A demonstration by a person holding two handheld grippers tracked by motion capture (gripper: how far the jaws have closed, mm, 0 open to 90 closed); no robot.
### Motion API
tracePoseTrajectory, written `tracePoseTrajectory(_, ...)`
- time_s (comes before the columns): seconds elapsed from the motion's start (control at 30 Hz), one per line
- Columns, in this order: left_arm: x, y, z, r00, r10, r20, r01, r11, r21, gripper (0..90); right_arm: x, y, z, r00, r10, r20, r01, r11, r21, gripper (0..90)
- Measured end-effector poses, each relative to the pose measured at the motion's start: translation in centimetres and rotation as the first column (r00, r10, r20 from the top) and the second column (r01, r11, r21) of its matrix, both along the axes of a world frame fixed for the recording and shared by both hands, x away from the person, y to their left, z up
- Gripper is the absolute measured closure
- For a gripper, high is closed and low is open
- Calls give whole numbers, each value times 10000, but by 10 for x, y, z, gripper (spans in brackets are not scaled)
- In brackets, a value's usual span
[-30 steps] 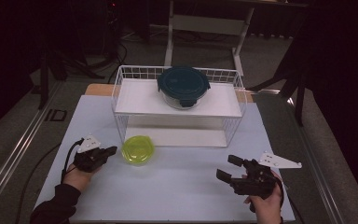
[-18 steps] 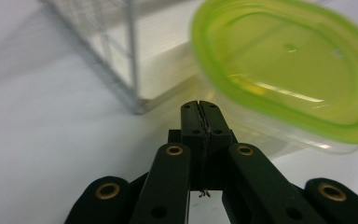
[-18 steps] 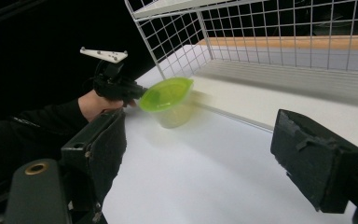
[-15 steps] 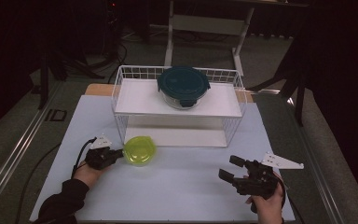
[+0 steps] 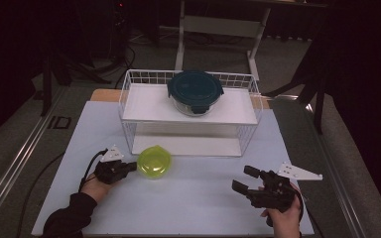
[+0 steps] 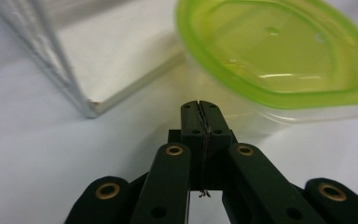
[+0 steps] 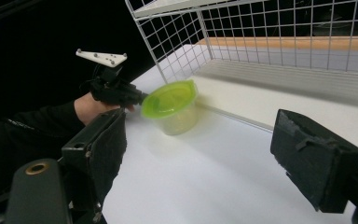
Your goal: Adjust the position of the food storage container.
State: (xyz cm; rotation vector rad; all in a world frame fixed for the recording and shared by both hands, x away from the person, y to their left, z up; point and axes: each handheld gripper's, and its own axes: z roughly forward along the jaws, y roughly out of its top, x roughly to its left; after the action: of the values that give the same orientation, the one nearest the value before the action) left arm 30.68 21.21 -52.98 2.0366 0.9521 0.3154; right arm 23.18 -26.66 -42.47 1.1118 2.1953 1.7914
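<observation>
Dark floor and stand legs ring the white table (image 5: 188, 208), and on it I see a white wire rack (image 5: 129, 99) with a dark teal-lidded glass container (image 5: 195, 90) on its upper shelf. The small clear tub with the lime-green lid (image 5: 154, 161) stands on the table just in front of the rack's lower shelf, at its left end.

My left gripper (image 5: 129, 167) has its jaws pressed flat together with nothing between them, tip right at the tub's side below the lid rim. My right gripper (image 5: 244, 179) sits well apart at the near right, jaws spread wide and empty.

As I judge it, the work on the tub has barely begun: it is not gripped or lifted, and not on either shelf (a closed tip can only nudge it). Everything that counts is left.

From the high view I get the layout and the teal container. The left gripper view gives me the shut jaws (image 6: 199, 122) a hair from the tub wall (image 6: 242, 116), though I cannot tell if they touch. The right gripper view shows its own parted pads (image 7: 314, 156) and the tub (image 7: 170, 111) side-on.
</observation>
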Motion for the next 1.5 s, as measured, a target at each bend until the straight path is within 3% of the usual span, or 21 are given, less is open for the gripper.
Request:
tracePoseTrajectory(0.27,7,-3,-3,9999,-135,-27,134,9993,-337,892,2,-2,-3,9999,-80,-94,80,10000,5,178)
tracePoseTrajectory(0.5,-1,-12,-1,9990,-455,31,456,9982,-388,893,2,-2,-3,9999,-76,-89,76,10000,14,177)
tracePoseTrajectory(0.67,-6,-22,-1,9975,-699,-79,697,9974,-200,893,2,-2,-4,9999,-63,-108,63,10000,17,178)
tracePoseTrajectory(1.07,-16,-51,1,9860,-1606,-448,1600,9870,-162,892,1,-2,-4,9999,-43,-100,43,10000,16,178)
tracePoseTrajectory(1.43,6,-49,0,9935,-1051,-434,1066,9937,338,893,1,-5,-2,9999,-105,-78,106,9999,83,178)
tracePoseTrajectory(1.5,11,-50,-1,9938,-992,-492,1006,9946,252,893,1,-5,-2,9999,-99,-78,100,9999,91,178)
